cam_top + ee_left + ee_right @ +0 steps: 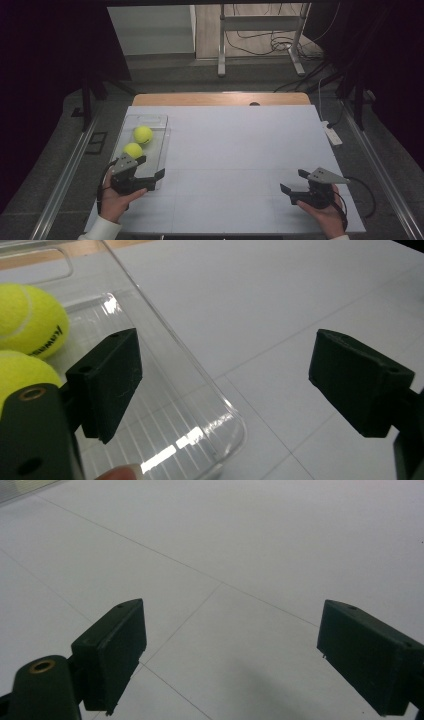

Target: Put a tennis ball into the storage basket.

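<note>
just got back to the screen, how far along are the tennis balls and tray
Done: two tennis balls, far and near, lie in the clear plastic tray. In hand: nothing; the left gripper sits open by the tray's near end, one of its fingers over the tray. Left: any grasp. The right gripper is open over bare white table.

Lab-like recording space: black curtains point(45, 75), floor cables point(260, 42) (metal stand point(260, 22) behind table point(240, 150)).
</note>
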`<state>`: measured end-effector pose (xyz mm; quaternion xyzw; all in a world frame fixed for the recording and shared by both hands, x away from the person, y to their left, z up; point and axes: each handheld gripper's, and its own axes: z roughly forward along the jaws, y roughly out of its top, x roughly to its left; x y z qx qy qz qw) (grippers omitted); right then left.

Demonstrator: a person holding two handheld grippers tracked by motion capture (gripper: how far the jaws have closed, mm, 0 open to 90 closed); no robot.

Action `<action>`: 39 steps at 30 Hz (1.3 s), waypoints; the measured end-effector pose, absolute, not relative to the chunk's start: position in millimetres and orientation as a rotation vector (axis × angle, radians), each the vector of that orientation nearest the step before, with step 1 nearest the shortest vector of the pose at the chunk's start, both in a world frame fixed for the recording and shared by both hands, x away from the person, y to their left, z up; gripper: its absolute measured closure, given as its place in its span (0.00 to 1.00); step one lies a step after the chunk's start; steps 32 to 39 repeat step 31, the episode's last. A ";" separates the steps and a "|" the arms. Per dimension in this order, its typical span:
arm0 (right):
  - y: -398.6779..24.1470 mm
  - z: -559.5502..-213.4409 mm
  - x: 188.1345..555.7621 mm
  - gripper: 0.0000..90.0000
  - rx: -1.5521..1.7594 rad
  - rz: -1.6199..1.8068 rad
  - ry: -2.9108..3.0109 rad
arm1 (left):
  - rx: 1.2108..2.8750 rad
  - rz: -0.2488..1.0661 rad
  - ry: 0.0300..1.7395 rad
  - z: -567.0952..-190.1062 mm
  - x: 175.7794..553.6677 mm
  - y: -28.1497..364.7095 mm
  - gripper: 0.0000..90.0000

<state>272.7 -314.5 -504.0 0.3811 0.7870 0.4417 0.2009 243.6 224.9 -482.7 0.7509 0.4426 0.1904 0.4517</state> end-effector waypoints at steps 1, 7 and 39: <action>-315.1 -503.8 272.1 0.14 1.062 1.234 2.197 | 1.859 0.471 1.091 -484.4 241.0 223.6 0.17; -315.9 -502.3 270.2 0.14 1.056 1.265 2.201 | 1.887 0.475 1.072 -494.6 235.9 217.3 0.16; -316.2 -503.8 271.3 0.14 1.044 1.265 2.219 | 1.908 0.471 1.072 -496.6 241.8 215.2 0.16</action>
